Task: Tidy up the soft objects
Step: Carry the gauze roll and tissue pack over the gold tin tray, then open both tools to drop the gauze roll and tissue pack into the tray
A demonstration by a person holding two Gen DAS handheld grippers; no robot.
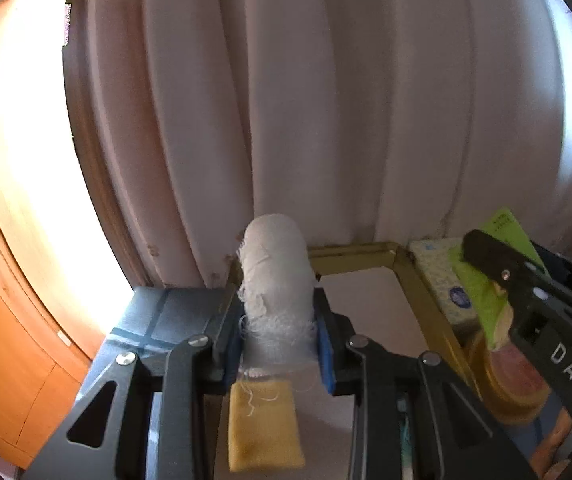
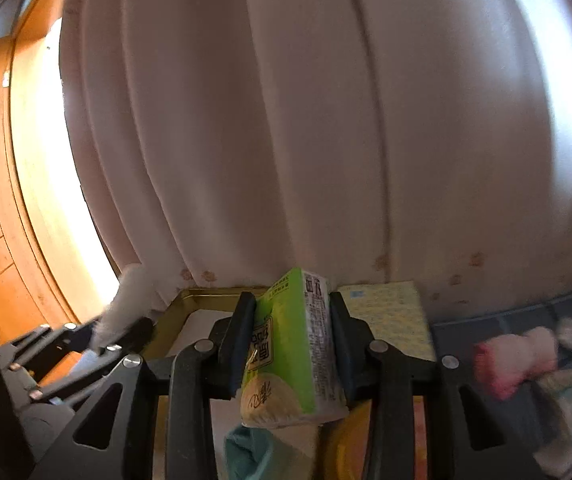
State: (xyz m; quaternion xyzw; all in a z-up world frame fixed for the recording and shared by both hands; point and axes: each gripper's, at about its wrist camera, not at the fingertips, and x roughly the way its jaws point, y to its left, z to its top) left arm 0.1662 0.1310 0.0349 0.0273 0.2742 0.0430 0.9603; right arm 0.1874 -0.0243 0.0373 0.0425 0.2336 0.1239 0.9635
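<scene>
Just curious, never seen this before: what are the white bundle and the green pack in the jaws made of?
White bundle: looks like loosely woven gauze or cotton cloth, matte, with frayed threads hanging at its lower edge. Green pack: probably thin glossy plastic film around soft tissues; it shows printed text and a slight sheen, and its lower corner bulges softly.

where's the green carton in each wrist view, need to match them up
Left wrist view: the green carton sits at the right edge, clamped in the right gripper, seen from the side.
Right wrist view: the same carton is at centre bottom, upright between the right gripper's fingers.
Shared landmark: the gold-rimmed tray in front of the curtain, just behind the carton in both.
</scene>
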